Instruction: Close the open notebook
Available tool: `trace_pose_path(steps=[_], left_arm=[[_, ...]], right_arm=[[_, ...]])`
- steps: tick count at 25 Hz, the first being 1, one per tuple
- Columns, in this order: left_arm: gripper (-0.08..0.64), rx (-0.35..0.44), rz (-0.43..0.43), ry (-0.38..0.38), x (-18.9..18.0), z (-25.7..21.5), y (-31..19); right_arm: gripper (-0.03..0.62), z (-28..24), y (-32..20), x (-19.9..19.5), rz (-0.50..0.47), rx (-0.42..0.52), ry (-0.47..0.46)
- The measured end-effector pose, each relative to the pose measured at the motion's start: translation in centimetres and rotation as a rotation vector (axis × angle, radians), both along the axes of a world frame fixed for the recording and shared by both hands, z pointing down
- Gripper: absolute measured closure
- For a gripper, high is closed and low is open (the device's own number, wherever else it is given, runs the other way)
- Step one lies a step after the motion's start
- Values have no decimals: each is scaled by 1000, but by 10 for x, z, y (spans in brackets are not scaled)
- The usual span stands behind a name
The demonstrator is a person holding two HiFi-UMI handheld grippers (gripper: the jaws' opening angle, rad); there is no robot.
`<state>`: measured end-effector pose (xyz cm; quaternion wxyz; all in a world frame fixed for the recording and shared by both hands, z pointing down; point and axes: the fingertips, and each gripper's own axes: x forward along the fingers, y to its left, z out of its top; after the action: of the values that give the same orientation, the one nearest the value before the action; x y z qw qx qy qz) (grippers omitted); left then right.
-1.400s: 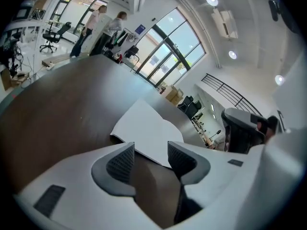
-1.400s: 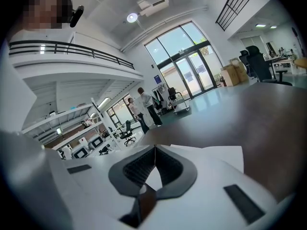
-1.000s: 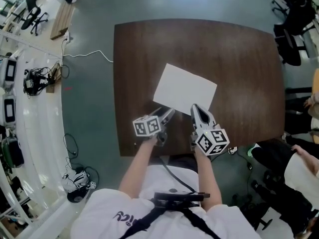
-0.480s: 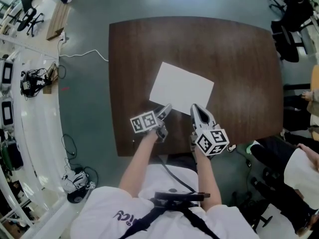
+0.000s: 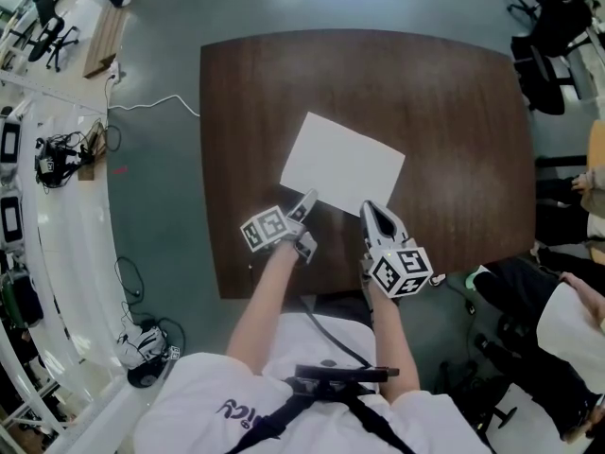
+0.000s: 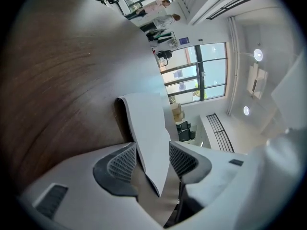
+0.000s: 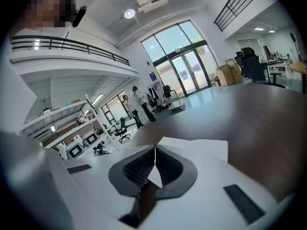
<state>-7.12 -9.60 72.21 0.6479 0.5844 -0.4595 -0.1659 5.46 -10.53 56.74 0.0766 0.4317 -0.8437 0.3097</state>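
A white notebook lies flat on the dark brown table, turned a little askew. My left gripper is at its near left corner. In the left gripper view a white leaf of the notebook stands between the two pads, which are apart, so the left gripper is open around it. My right gripper is at the notebook's near edge, its jaws pressed together. The right gripper view shows the right gripper shut, with the notebook just beyond its tips; whether it pinches paper is unclear.
The table's near edge runs just behind both grippers. Black office chairs stand off the far right corner, and a seated person is at the right. A white cable crosses the floor at the left.
My left gripper has slid a little to the left and farther along the notebook's near left corner. The right gripper has stayed in place.
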Motion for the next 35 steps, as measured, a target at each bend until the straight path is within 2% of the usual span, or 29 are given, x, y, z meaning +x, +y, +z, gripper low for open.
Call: trace_pose_path(steps=[1,5,9,13,18,22,25,28,31,35], left_arm=[[340,-6,-4,-8,-1,1,0],[474,-28,-17,-72,-2,8,2],[546,-27,-17,-124,-1,12,1],[548,18,3,-161,1,5,-5],[549,93,57,-257,9,-9,-7],[549,182,168,-398,23,-21,-7],[549,270,300,-546,38,-33,-6],[549,353,423,-660,58,-41,-3],[549,409,520,-727,81,-43,3],[549,421,621,-745,104,-36,9]], right_arm=[[586,0,0,0,0,0,4],[586,0,1,8,8,0,7],[586,3,2,17,19,-3,10],[586,4,2,22,32,-6,9],[586,3,2,27,39,-1,0],[586,-1,2,32,47,8,-10],[586,-2,2,35,62,13,-15],[586,-5,4,42,84,23,-20],[586,-11,8,53,112,37,-24],[586,-14,11,68,148,51,-14]])
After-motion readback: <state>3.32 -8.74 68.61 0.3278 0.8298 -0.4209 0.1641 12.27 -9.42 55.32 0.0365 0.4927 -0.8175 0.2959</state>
